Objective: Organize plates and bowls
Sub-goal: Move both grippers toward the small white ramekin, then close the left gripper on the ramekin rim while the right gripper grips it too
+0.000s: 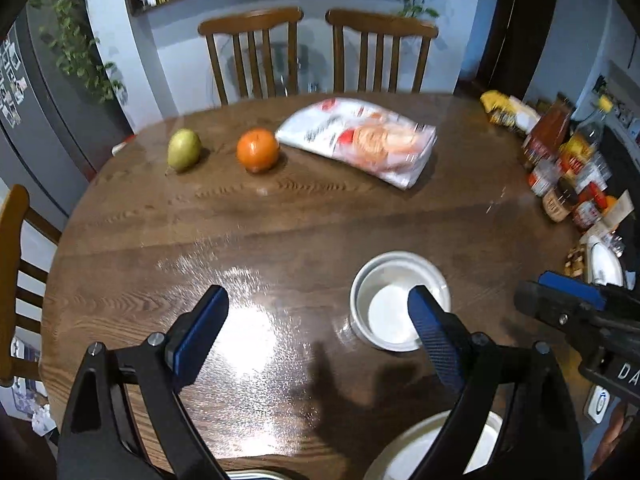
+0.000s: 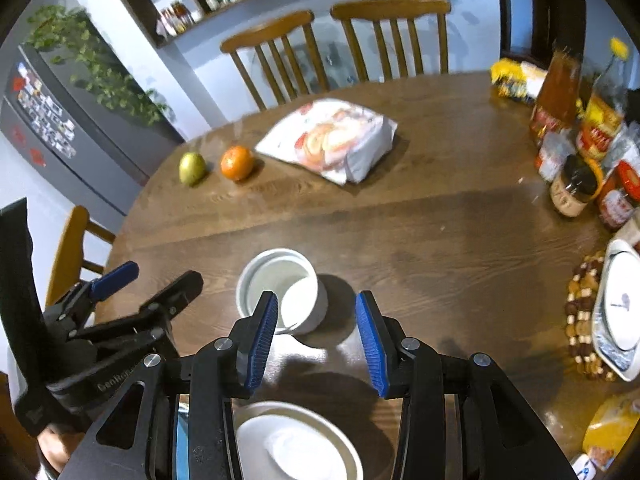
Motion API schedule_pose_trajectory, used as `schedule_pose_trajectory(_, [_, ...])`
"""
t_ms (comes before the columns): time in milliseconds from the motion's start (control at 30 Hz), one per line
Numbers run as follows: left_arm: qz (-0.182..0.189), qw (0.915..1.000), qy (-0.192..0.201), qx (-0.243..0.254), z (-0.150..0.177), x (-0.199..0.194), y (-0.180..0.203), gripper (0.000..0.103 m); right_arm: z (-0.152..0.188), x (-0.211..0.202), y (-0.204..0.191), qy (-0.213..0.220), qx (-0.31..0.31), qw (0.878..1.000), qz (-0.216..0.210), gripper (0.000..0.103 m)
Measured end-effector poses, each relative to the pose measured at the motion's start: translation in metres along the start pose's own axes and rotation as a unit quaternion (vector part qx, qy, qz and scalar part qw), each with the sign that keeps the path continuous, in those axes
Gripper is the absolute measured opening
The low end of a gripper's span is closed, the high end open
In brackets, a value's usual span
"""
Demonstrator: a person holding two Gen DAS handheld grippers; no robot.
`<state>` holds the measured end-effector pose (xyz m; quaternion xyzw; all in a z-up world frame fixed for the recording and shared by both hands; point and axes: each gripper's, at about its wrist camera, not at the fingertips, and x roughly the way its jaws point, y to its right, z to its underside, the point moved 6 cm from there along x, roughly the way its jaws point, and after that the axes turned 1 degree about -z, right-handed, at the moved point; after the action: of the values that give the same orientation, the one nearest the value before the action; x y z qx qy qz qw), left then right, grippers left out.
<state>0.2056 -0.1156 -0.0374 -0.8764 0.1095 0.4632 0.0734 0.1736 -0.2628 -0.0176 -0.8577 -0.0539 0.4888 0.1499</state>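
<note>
A small white bowl (image 1: 384,280) (image 2: 276,272) stands upright and empty on the round wooden table (image 1: 280,240). My left gripper (image 1: 316,300) hovers over the table just left of the bowl, jaws wide open and empty; its right finger overlaps the bowl in the left wrist view. My right gripper (image 2: 316,300) hangs just on the near side of the bowl, jaws partly apart, nothing between the pads. A white plate (image 1: 400,456) (image 2: 296,440) lies at the near table edge under both grippers. Each gripper shows in the other's view: the left gripper (image 2: 160,276), the right gripper (image 1: 532,288).
A pear (image 1: 184,154), an orange (image 1: 258,150) and a bread bag (image 1: 360,140) lie at the far side. Jars and bottles (image 2: 580,160) crowd the right edge, beside another white plate (image 2: 620,300) on a beaded trivet. Chairs (image 1: 256,52) stand behind.
</note>
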Motion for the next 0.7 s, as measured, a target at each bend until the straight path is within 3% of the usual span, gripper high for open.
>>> schedule_pose_trajectory(333, [-0.004, 0.9987, -0.052, 0.004, 0.014, 0.055, 0.008, 0.086, -0.002, 0.064, 0.009, -0.047, 0.032, 0.998, -0.029, 0.041])
schedule_pose_trajectory(633, [0.0, 0.9978, -0.064, 0.017, 0.019, 0.075, 0.016, 0.057, 0.001, 0.094, 0.002, -0.076, 0.026, 0.995, -0.054, 0.041])
schedule_pose_trajectory(700, [0.005, 0.9975, -0.068, 0.017, 0.02, 0.077, 0.017, 0.047, 0.002, 0.097, 0.0, -0.08, 0.02, 0.995, -0.054, 0.036])
